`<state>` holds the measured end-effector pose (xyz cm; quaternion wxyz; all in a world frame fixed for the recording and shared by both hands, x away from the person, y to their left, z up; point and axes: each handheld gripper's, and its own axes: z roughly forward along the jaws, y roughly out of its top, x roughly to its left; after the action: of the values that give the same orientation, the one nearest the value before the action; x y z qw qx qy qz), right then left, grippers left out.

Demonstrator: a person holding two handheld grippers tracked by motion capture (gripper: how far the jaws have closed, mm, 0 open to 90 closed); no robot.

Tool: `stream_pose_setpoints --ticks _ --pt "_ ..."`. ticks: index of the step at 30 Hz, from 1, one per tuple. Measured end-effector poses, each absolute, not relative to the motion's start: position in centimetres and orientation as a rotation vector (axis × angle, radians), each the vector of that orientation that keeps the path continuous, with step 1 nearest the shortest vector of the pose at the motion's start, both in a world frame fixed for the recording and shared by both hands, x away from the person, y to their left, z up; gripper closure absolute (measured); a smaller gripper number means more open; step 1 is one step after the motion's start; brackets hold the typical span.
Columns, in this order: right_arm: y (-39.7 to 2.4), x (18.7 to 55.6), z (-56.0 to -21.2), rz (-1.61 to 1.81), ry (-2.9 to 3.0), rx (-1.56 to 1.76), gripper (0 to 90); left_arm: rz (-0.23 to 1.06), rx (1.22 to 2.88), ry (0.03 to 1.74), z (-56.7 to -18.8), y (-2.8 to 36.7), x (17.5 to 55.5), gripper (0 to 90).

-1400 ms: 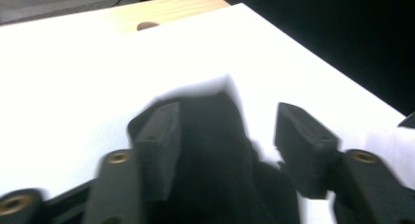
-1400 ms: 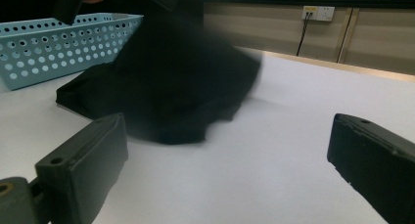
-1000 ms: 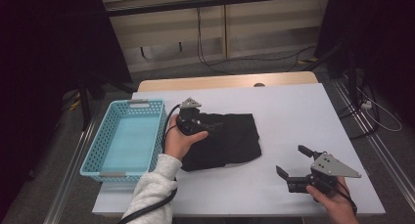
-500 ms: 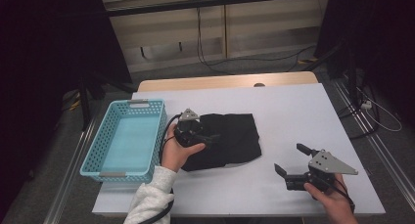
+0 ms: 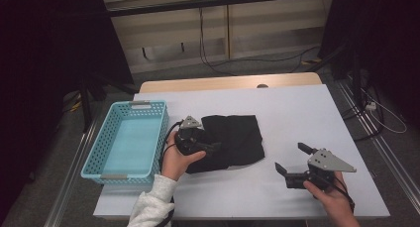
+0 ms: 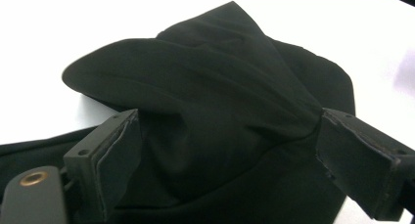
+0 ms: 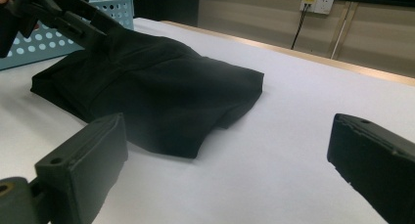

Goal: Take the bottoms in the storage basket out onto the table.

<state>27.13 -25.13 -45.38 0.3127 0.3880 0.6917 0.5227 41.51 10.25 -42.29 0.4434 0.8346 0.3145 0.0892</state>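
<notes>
Left gripper view, black cloth bunched between spread fingers

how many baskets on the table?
1: the blue basket at the table's left edge, beside the folded black cloth. None seems hidden.

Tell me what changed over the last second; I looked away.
The left gripper came down onto the black cloth's left edge, and its jaws have just been opening, wide apart with a bunched fold between them. The right gripper, the blue basket and the table stayed put.
</notes>
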Motion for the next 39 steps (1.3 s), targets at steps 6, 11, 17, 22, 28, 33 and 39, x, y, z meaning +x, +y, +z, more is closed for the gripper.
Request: stream_pose_setpoints --ticks 6,11,17,22,28,33,39 --pt "-25.2 27.3 -45.4 1.382 1.823 1.031 0.6 0.21 2.059 0.773 -42.1 9.9 41.3 11.4" --pt "-25.3 27.2 -45.5 1.379 1.829 1.024 0.6 0.231 2.072 0.769 -41.8 9.5 41.0 12.6" --pt "-25.2 27.2 -45.6 1.379 1.834 1.023 0.6 0.21 2.083 0.744 -42.1 8.9 40.7 21.5" --pt "-25.2 27.2 -45.5 1.379 1.836 1.019 0.7 0.183 2.105 0.751 -42.8 8.5 40.7 36.5" --pt "-25.2 27.2 -45.5 1.379 1.836 1.02 0.7 0.167 2.134 0.781 -44.0 8.2 40.9 53.2" --pt "-25.0 27.3 -45.6 1.363 1.851 1.01 0.6 0.129 2.134 0.814 -44.6 8.3 41.1 65.5" --pt "-25.0 27.3 -45.5 1.364 1.848 1.005 0.7 0.106 2.13 0.842 -44.8 8.8 41.3 79.8"
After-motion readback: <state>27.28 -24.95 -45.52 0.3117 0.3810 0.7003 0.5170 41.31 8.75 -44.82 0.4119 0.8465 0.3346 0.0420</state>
